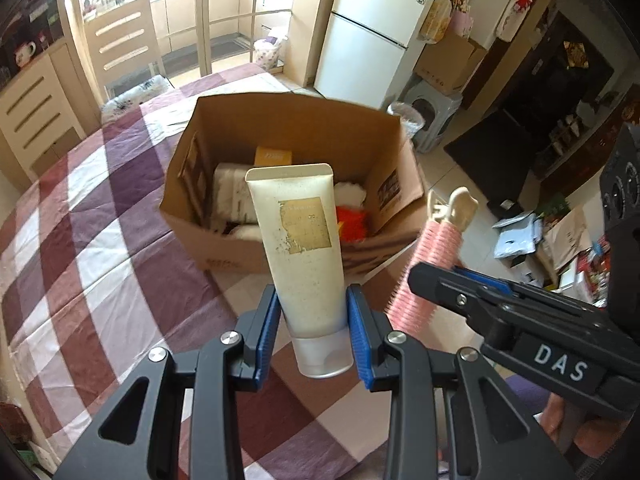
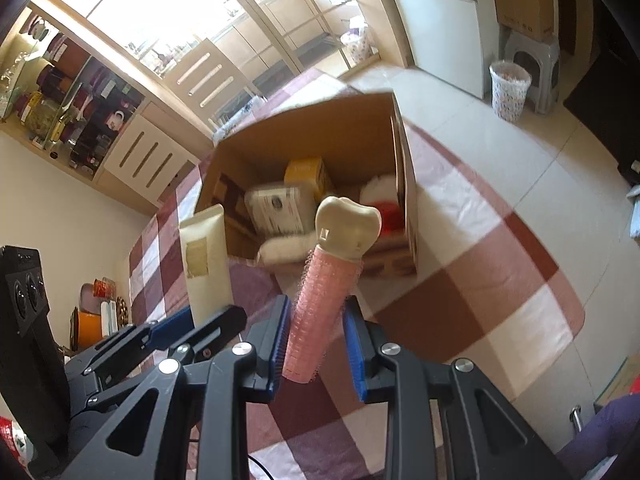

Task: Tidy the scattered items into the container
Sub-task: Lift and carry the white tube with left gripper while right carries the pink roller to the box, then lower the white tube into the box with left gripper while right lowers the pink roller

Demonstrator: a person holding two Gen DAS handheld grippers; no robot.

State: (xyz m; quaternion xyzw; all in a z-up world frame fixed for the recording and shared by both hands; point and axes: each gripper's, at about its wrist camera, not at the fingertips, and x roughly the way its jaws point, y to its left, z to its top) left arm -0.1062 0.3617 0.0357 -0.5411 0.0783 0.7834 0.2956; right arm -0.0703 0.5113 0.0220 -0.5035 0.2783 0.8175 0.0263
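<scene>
Left hand-held gripper [image 1: 313,334]: blue pads clamped on a cream tube [image 1: 304,256], cap toward the camera. Right hand-held gripper [image 2: 314,350]: narrowed onto a pink hair roller [image 2: 318,312] with a beige clip. Both hang before the open cardboard box [image 1: 288,120] on the plaid-covered counter [image 1: 80,208]; white refrigerator [image 1: 372,28] beyond.

This is a lived-in home, in its dining area beside a kitchen. A table [image 1: 80,208] under a purple, maroon and white checked cloth fills the lower left of the left wrist view, with a slatted dining chair [image 1: 124,44] behind it. A white fridge [image 1: 372,28] stands at upper right on pale floor tiles. Glass doors [image 1: 224,12] at top centre open onto kitchen cabinets. A cluttered display cabinet [image 2: 76,108] occupies the left of the right wrist view.
</scene>
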